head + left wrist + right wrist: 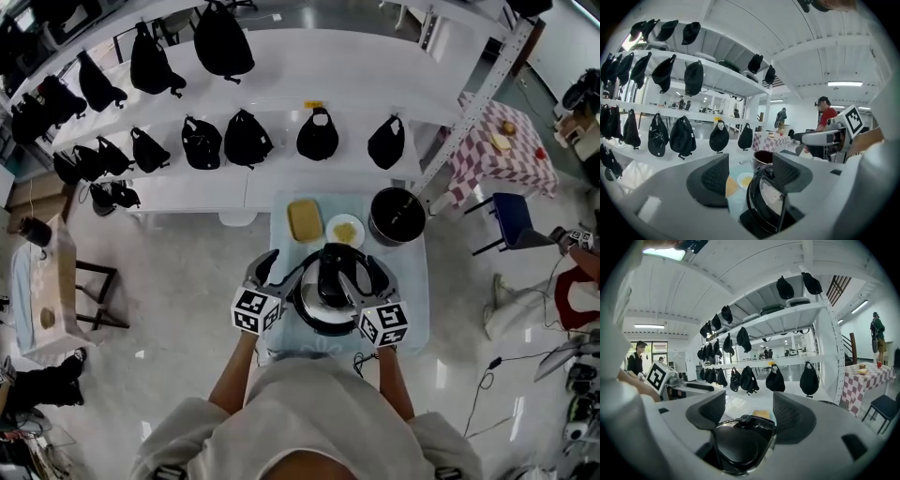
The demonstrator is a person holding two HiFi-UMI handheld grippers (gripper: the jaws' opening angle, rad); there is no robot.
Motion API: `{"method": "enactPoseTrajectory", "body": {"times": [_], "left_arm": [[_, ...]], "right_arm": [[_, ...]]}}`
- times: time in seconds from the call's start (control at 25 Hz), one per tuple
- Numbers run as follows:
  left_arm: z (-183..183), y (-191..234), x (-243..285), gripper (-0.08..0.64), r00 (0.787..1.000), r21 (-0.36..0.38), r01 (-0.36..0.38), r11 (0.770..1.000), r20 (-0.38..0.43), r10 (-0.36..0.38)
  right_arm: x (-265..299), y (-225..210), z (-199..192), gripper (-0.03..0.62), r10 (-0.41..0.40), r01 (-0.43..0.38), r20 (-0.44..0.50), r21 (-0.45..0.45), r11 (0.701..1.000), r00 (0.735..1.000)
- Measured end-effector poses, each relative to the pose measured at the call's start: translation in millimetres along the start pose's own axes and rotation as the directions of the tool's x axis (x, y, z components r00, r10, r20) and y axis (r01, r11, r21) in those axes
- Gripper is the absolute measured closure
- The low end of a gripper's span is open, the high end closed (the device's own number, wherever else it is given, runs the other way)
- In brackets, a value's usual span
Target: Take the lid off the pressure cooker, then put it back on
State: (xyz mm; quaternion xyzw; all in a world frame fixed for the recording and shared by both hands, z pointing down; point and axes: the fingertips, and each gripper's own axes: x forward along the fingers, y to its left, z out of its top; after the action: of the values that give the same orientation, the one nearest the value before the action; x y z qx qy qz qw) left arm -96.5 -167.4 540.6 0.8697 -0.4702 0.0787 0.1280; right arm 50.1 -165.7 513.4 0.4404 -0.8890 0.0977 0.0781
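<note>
Jaws wide on left gripper [750,176] and right gripper [749,411], gripping nothing. Flanking lid [328,281] mid-bench [412,286], right straddling its black handle [740,420], seemingly for an even two-sided hold. Beyond: plate [345,231], then open pot [396,216] close behind right gripper, likely the only obstacle.
</note>
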Motion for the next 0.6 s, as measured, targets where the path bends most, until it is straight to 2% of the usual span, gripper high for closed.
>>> {"method": "enactPoseTrajectory", "body": {"times": [0.4,0.52,0.6], "left_arm": [[1,7,-5,0.287,1.0,-0.008,0.021,1.0,0.016,-0.02],[-2,6,-8,0.287,0.999,-0.005,0.031,1.0,0.016,-0.031],[-3,5,-9,0.287,0.999,-0.004,0.036,0.999,0.017,-0.036]], "right_arm": [[5,23,4,0.293,0.126,-0.136,-0.085,-0.13,0.982,0.988],[4,35,-5,0.293,0.198,-0.235,-0.179,-0.214,0.948,0.964],[4,42,-16,0.293,0.24,-0.319,-0.281,-0.283,0.904,0.929]]}}
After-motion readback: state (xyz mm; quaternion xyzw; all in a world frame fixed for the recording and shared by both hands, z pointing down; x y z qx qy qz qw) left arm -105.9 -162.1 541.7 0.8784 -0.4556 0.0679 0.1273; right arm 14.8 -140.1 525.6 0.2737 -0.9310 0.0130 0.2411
